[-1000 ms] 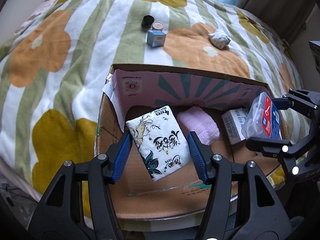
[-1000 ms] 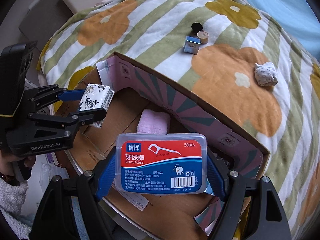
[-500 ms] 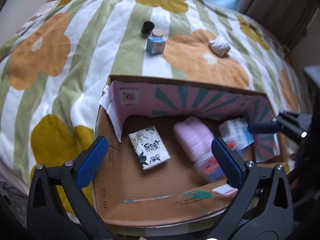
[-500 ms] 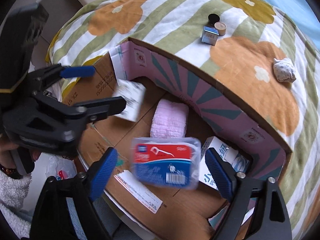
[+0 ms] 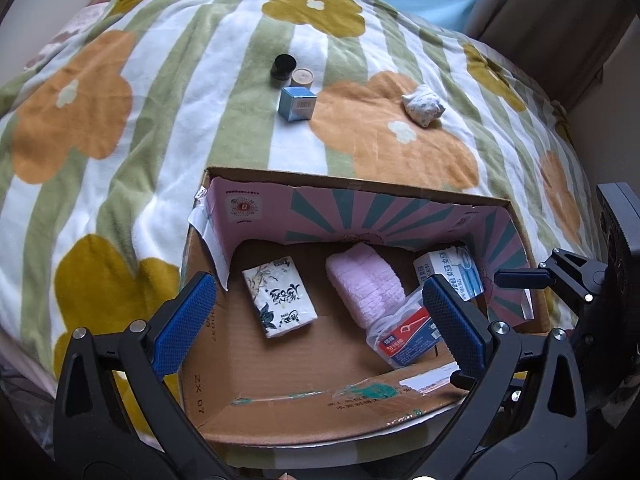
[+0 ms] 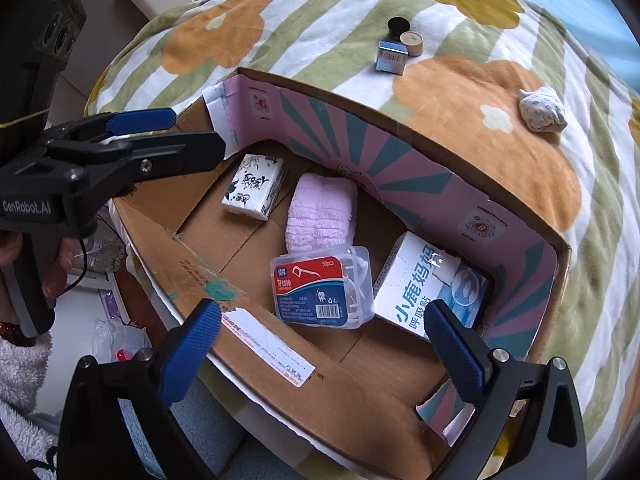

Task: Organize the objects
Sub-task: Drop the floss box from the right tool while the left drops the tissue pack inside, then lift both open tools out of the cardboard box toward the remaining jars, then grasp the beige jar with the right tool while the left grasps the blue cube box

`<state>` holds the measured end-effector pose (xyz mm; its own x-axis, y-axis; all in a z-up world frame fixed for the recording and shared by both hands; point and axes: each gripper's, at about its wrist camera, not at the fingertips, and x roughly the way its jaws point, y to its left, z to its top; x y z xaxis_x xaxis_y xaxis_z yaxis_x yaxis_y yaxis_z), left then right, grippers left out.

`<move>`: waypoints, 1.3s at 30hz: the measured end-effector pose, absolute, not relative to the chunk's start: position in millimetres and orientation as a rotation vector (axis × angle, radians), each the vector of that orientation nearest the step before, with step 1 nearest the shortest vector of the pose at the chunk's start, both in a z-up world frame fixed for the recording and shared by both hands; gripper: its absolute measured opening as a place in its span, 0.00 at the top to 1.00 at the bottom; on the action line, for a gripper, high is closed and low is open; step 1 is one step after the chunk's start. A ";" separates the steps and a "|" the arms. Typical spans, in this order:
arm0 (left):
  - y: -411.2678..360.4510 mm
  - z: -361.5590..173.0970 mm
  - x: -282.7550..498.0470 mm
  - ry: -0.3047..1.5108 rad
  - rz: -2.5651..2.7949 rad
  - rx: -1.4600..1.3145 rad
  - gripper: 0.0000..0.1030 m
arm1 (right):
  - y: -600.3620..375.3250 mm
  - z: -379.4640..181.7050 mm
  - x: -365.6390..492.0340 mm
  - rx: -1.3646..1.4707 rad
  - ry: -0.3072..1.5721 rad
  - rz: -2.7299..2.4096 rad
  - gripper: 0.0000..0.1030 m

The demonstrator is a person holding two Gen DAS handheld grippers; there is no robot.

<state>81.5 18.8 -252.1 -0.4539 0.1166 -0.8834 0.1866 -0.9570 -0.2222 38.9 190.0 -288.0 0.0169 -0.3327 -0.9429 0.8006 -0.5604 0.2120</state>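
Observation:
An open cardboard box [image 5: 352, 186] with a pink inner wall sits on a flowered blanket. Inside lie a white tissue pack [image 5: 280, 296] at the left, a pink folded cloth [image 5: 364, 284], a clear dental floss box [image 5: 408, 336] with a red and blue label, and a white and blue carton [image 5: 448, 272]. My left gripper [image 5: 318, 320] hangs open above the box with nothing between its pads. My right gripper [image 6: 323, 320] hovers over the floss box [image 6: 316, 288], its jaws opening wide and touching nothing. The left gripper [image 6: 160, 132] also shows beside the tissue pack [image 6: 256, 186].
On the blanket beyond the box stand a black jar [image 5: 283, 66], a beige round pot [image 5: 302, 78] and a small blue box [image 5: 298, 103]. A crumpled patterned bundle [image 5: 423, 104] lies to their right. A person's hand [image 6: 56, 264] holds the left gripper's handle.
Both grippers opened. The tissue pack dropped from the left gripper and the floss box from the right; both now lie on the box floor.

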 end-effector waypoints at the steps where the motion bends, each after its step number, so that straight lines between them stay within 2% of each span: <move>1: 18.6 -250.8 81.5 0.447 -2.608 1.611 0.00 | 190.0 -287.8 38.3 1.440 0.510 -1.684 0.02; 11: 12.6 -237.7 78.9 0.449 -2.636 1.599 0.00 | 188.8 -279.5 34.4 1.465 0.483 -1.709 0.02; 19: -1.7 -211.6 64.4 0.408 -2.689 1.567 0.00 | 182.2 -250.3 20.9 1.440 0.449 -1.767 0.02; 33: -50.6 -160.5 -12.6 0.133 -2.907 1.456 0.00 | 136.3 -181.7 -82.6 1.273 0.355 -1.940 0.02; 39: -72.9 -170.4 -63.6 0.036 -2.985 1.464 0.00 | 101.1 -179.3 -143.2 1.295 0.354 -2.013 0.02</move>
<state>-63.6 -72.9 -170.4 -0.5987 0.1730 -0.7821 -0.1539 -0.9830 -0.0996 -143.2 101.1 -179.3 -0.2494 -0.4130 -0.8759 0.6868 -0.7131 0.1406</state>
